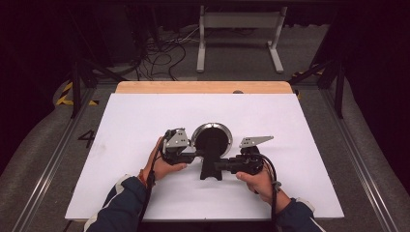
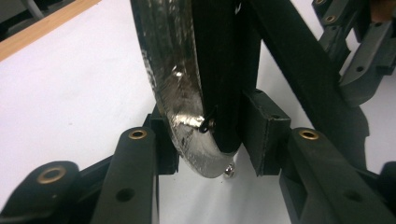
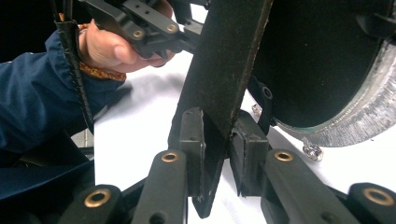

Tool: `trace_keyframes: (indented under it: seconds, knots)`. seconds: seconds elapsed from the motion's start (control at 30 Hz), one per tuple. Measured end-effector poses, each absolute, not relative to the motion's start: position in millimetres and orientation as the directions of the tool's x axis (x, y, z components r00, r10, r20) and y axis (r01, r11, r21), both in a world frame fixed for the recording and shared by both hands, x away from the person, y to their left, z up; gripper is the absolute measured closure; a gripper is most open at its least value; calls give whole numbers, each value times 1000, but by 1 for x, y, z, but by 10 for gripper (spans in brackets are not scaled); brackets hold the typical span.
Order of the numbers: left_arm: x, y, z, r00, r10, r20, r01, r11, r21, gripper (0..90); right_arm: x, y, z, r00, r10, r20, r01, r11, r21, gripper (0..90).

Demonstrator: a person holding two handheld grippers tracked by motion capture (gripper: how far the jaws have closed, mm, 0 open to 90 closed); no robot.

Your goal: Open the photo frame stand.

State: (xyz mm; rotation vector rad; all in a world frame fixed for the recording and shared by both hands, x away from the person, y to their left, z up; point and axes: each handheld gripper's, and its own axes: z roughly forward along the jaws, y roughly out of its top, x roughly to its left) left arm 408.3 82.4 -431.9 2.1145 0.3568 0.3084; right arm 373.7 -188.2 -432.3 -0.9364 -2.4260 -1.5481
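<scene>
A round disc (image 1: 211,137) with a silver rim and a black back stands on edge at the middle of the white board, propped by a flat black leg (image 1: 211,170) that runs toward me. My left gripper (image 1: 196,153) comes in from the left. In the left gripper view it (image 2: 212,140) has one pad on the disc's silver rim (image 2: 182,93) and the other on its black back. My right gripper (image 1: 218,166) comes in from the right. In the right gripper view it (image 3: 217,140) is shut across the black leg (image 3: 219,70) near its lower end.
The white board (image 1: 145,121) covers a wooden table whose edge (image 1: 203,87) shows at the back. Small shiny screws lie under the disc (image 2: 229,171) (image 3: 312,150). A white metal frame (image 1: 239,29) and cables are on the floor beyond. A hand (image 3: 109,49) holds the left gripper.
</scene>
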Motion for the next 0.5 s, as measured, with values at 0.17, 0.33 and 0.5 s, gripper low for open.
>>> trace_keyframes:
  seconds: [0.17, 0.33, 0.5]
  knots:
    - [408, 82, -435, 921, 380, 79, 137, -508, 850, 617, 372, -187, -431, -810, 434, 394, 542, 299, 785, 764]
    - [406, 80, -437, 916, 385, 110, 121, -528, 841, 608, 372, -187, -430, -810, 434, 394, 542, 300, 785, 759]
    - [405, 79, -437, 914, 386, 120, 115, -532, 839, 604, 371, -188, -429, -812, 432, 393, 540, 298, 787, 753]
